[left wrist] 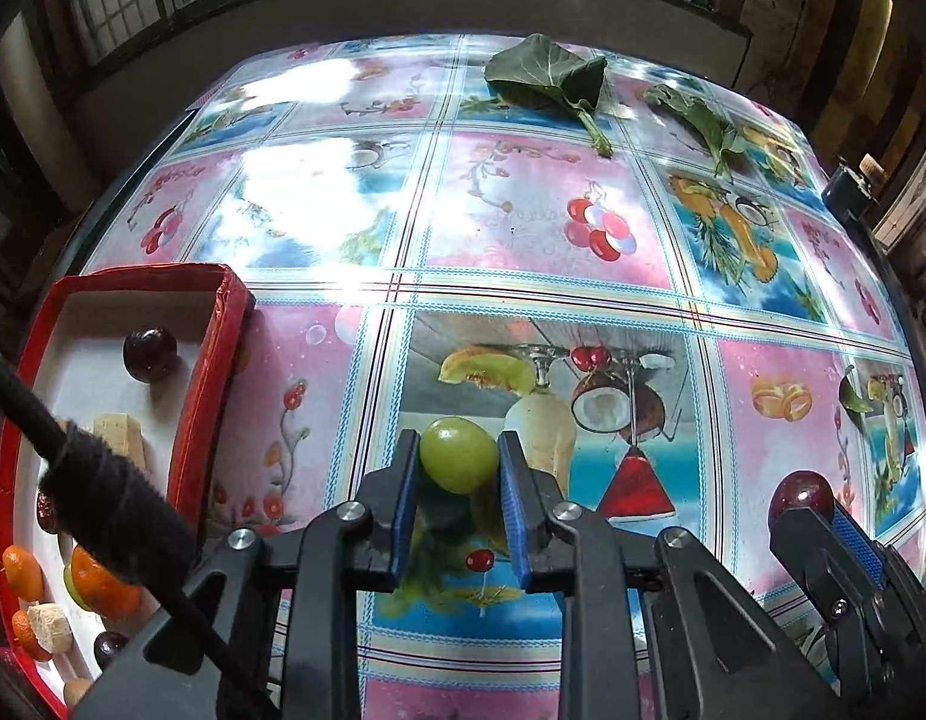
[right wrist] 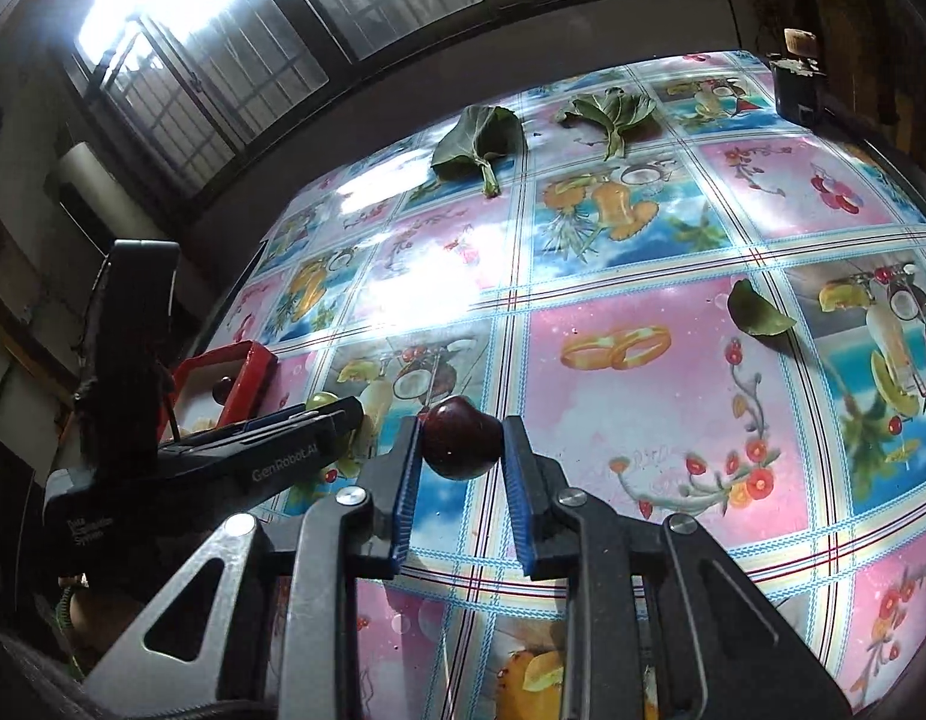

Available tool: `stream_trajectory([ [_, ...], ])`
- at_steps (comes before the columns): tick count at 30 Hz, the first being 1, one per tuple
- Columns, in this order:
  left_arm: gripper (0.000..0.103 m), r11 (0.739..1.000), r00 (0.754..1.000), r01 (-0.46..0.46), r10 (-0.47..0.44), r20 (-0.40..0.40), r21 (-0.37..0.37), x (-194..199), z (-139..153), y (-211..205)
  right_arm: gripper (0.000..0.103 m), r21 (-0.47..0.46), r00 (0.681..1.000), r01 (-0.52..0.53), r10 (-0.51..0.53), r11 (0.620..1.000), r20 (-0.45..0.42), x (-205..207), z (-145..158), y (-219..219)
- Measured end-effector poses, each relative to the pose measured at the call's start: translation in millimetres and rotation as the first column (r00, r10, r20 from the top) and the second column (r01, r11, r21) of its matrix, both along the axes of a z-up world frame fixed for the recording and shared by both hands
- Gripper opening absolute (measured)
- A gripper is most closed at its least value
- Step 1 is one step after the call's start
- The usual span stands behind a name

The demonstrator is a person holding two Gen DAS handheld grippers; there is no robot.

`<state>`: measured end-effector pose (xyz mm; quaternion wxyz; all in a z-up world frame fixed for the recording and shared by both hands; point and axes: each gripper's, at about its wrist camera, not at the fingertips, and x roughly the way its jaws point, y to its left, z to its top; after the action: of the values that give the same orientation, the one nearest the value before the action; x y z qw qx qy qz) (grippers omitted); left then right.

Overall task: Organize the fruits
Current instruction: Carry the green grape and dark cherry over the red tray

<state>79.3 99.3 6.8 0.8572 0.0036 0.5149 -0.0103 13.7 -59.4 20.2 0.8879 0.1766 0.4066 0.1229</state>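
My left gripper (left wrist: pixel 459 461) is shut on a green grape (left wrist: pixel 459 455), held between its blue pads above the patterned tablecloth. My right gripper (right wrist: pixel 461 447) is shut on a dark red plum (right wrist: pixel 461 446). The plum also shows at the right edge of the left wrist view (left wrist: pixel 802 498), with the right gripper's fingers (left wrist: pixel 847 546) around it. A red box (left wrist: pixel 211 336) with a white floor stands to the left. It holds a dark plum (left wrist: pixel 150 354), small oranges (left wrist: pixel 100 585) and pale cork-like pieces (left wrist: pixel 120 432). The box also shows in the right wrist view (right wrist: pixel 253 372).
Two large green leaves (left wrist: pixel 553 75) (left wrist: pixel 697 117) lie at the table's far side and a small leaf (right wrist: pixel 757 312) to the right. A dark blue object (right wrist: pixel 796 90) stands at the far right corner. A wall with barred windows runs behind the table.
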Motion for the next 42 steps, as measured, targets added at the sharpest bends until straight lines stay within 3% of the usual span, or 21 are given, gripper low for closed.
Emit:
stream_trajectory([
  [4, 0.025, 0.999, 0.999, -0.035, 0.035, 0.005, -0.021, -19, 5, 9, 0.028, 0.017, 1.000, 0.019, -0.019, 1.000, -0.002, -1, -1, -6],
  [15, 0.025, 0.990, 0.987, -0.138, 0.134, 0.085, 0.036, -79, 35, 38, 0.028, -0.006, 1.000, 0.005, -0.005, 1.000, 0.013, -6, 0, 3],
  [42, 0.025, 0.982, 0.974, -0.185, 0.176, 0.145, 0.051, -105, 48, 50, 0.028, -0.186, 0.996, -0.013, 0.029, 0.982, 0.081, -20, 7, 32],
])
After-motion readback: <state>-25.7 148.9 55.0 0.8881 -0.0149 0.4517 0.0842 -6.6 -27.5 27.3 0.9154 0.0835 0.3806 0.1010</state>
